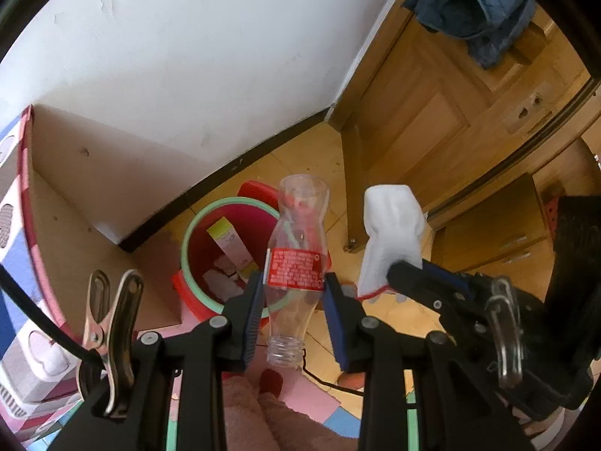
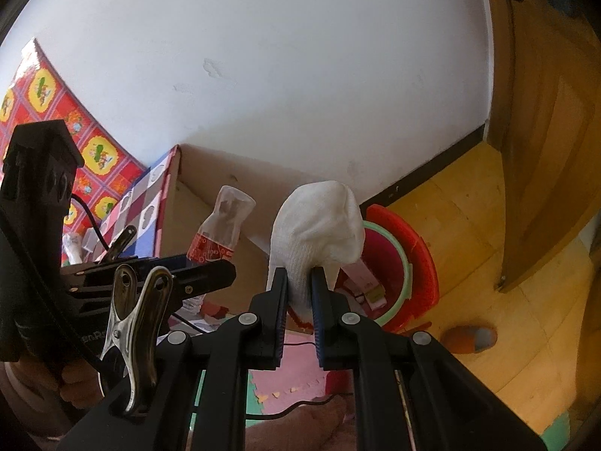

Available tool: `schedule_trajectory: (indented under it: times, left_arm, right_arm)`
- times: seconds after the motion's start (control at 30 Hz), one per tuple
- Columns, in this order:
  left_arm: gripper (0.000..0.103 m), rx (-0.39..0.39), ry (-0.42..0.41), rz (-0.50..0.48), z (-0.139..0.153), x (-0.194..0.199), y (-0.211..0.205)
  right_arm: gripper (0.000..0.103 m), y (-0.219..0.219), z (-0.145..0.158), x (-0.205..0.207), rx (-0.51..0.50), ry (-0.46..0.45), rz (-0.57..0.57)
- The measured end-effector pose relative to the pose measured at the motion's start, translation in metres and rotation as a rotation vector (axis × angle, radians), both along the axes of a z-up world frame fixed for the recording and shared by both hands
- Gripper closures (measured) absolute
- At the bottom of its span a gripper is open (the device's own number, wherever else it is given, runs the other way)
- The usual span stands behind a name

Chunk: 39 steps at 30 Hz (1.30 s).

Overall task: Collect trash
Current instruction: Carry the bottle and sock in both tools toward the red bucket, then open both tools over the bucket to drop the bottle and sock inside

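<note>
The left wrist view looks steeply down at a red bin (image 1: 225,259) with a pale green rim standing on the yellowish tiled floor (image 1: 311,154) near the dark skirting of a white wall (image 1: 188,56); the left gripper (image 1: 294,289) has its jaws pinching a clear plastic bottle (image 1: 296,248) at its red label, the bottle held upside down with its open threaded neck toward the camera and its base out over the bin's far rim; inside the bin lie a pinkish carton (image 1: 231,242) and some pale scraps; to the right in this view the right gripper (image 1: 394,276) reaches in from the side, clamped on a white sock (image 1: 390,233) with a red thread at its lower edge; a cardboard box (image 1: 75,188) with a checked outer face stands at the left, and a wooden door (image 1: 432,112) with a blue garment (image 1: 473,3) hung over it fills the upper right; in the right wrist view the right gripper's jaws are drawn close, squeezing the sock between the blue pads, its rounded end standing up above them and just left of the bin; the bottle shows to the left beyond the sock, in front of the box; an orange and grey slipper (image 2: 469,338) lies on the floor to the right, well apart from the bin; pink foam mat tiles (image 2: 289,379) lie below the fingers.
</note>
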<state>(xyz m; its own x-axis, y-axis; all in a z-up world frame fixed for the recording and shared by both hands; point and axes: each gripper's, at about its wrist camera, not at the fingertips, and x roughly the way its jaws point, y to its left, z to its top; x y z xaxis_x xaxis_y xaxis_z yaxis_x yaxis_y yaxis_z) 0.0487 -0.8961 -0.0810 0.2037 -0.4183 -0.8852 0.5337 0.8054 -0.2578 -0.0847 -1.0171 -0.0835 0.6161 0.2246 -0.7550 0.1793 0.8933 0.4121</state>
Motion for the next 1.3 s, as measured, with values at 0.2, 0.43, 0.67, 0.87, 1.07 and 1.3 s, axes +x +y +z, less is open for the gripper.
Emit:
schedule_trajectory:
  times: [0.2,0.43,0.67,0.87,1.07,1.3]
  left_arm:
    - [0.071,0.015,0.009,0.004,-0.025,0.011,-0.003]
    - [0.071,0.047,0.035,-0.024,-0.059,0.018,-0.007]
    - [0.071,0.066,0.047,-0.034,-0.097,0.028,-0.013]
    - [0.071,0.094,0.067,-0.03,-0.137,0.037,-0.017]
    - [0.071,0.119,0.107,-0.026,-0.177,0.046,-0.019]
    - [0.071,0.13,0.163,-0.023,-0.213,0.057,-0.019]
  right_arm:
    - [0.09,-0.004,-0.019,0.009,0.006,0.022,-0.015]
    - [0.09,-0.009,-0.044,0.013,0.021,0.057,-0.054]
    - [0.09,-0.009,-0.074,0.02,0.002,0.108,-0.067]
    - [0.09,-0.011,-0.111,0.029,0.01,0.158,-0.071]
    - [0.09,-0.01,-0.147,0.044,0.031,0.213,-0.072]
    - [0.09,-0.004,-0.176,0.059,0.025,0.269,-0.055]
